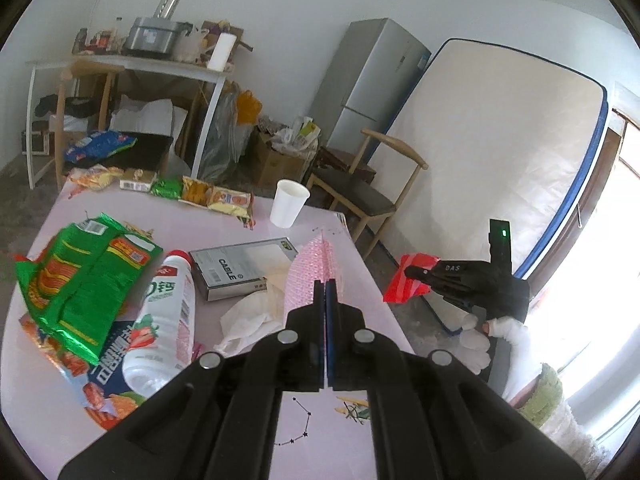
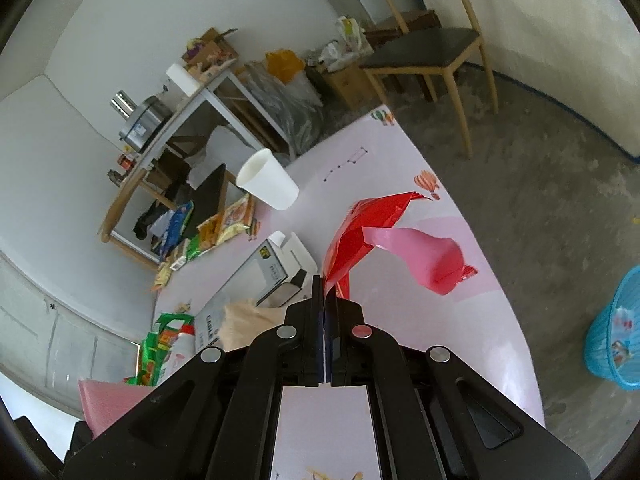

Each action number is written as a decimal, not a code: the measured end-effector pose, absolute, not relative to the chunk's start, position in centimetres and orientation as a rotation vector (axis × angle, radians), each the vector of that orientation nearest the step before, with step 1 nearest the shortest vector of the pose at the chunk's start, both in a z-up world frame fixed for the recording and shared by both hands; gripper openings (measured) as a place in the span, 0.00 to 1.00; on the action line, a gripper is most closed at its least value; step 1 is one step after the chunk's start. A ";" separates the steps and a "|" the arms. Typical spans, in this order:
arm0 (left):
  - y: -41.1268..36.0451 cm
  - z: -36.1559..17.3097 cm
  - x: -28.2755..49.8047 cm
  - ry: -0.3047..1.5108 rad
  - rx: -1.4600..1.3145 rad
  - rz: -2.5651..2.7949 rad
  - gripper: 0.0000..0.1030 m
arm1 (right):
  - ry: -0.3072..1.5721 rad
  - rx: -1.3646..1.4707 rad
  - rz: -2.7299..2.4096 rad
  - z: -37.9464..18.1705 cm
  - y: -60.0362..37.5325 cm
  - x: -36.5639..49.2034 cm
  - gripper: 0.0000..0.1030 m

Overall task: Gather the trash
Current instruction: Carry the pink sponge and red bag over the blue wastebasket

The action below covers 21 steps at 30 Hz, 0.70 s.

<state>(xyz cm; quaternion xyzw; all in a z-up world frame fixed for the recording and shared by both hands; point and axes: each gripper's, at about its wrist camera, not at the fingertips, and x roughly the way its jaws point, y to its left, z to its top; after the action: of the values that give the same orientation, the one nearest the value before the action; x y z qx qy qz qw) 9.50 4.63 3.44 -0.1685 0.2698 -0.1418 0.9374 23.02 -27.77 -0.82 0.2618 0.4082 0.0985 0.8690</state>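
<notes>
My left gripper (image 1: 325, 282) is shut on a pink bubble-wrap sheet (image 1: 310, 270) and holds it upright over the pink table (image 1: 248, 236). My right gripper (image 2: 323, 280) is shut on a red foil wrapper (image 2: 360, 236) with a pink inside, held above the table's right part; it also shows in the left wrist view (image 1: 408, 280), off the table's right edge. On the table lie a green snack bag (image 1: 80, 268), a white milk bottle (image 1: 164, 316), a grey cable box (image 1: 240, 268), crumpled tissue (image 1: 252, 316) and a white paper cup (image 1: 288, 202).
A blue mesh waste basket (image 2: 616, 336) stands on the concrete floor right of the table. Several snack packets (image 1: 192, 192) line the table's far edge. A wooden chair (image 1: 360, 192), a fridge (image 1: 372, 80), a mattress (image 1: 500, 152) and a cluttered side table (image 1: 128, 64) stand beyond.
</notes>
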 end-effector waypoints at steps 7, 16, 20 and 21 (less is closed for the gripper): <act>4.4 5.4 6.8 0.511 -0.321 -0.306 0.00 | 0.812 0.554 0.221 0.9 -28.6 19.7 0.00; 1.1 6.9 5.0 0.498 -0.283 -0.370 0.00 | 0.753 0.540 0.221 3.3 -31.9 14.4 0.00; -0.6 7.2 5.1 0.510 -0.286 -0.410 0.00 | 0.749 0.521 0.185 3.6 -33.6 12.5 0.00; -1.1 7.3 5.0 0.509 -0.280 -0.418 0.00 | 0.746 0.523 0.175 3.6 -34.1 11.9 0.00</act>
<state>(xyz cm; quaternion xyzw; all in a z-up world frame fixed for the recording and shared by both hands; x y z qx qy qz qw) 4.99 -1.09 7.27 -0.1368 0.2489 -0.2044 0.9368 11.95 -34.10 3.63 0.2520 0.3599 0.0842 0.8944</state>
